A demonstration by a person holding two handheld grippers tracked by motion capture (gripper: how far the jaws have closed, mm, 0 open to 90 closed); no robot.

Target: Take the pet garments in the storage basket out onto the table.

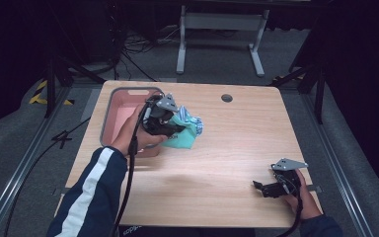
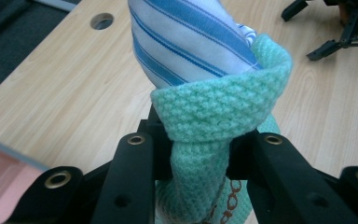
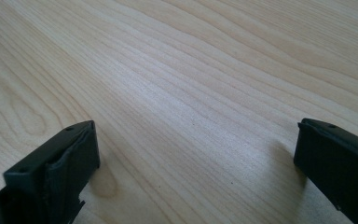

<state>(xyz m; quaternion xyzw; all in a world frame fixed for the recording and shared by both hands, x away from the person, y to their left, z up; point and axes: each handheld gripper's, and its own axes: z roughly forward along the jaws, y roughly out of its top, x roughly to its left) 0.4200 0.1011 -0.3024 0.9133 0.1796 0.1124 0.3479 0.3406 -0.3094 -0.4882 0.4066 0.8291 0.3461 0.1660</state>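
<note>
My left gripper (image 1: 170,129) is shut on a bundle of cloth: a mint-green knitted cloth (image 1: 183,136) wrapped around a white cloth with blue stripes (image 1: 196,123). In the left gripper view the green knit (image 2: 205,140) is pinched between the two black jaws, and the striped cloth (image 2: 186,42) bulges above it. The bundle hangs just right of a pink basin (image 1: 123,111) at the table's left. My right gripper (image 1: 260,187) rests near the table's front right corner, jaws wide apart over bare wood (image 3: 191,112).
The wooden table (image 1: 227,148) has a round cable hole (image 1: 226,98) near its far edge. A pink basin's corner (image 2: 0,172) lies at the lower left of the left gripper view. A white desk frame (image 1: 220,29) stands on the floor beyond.
</note>
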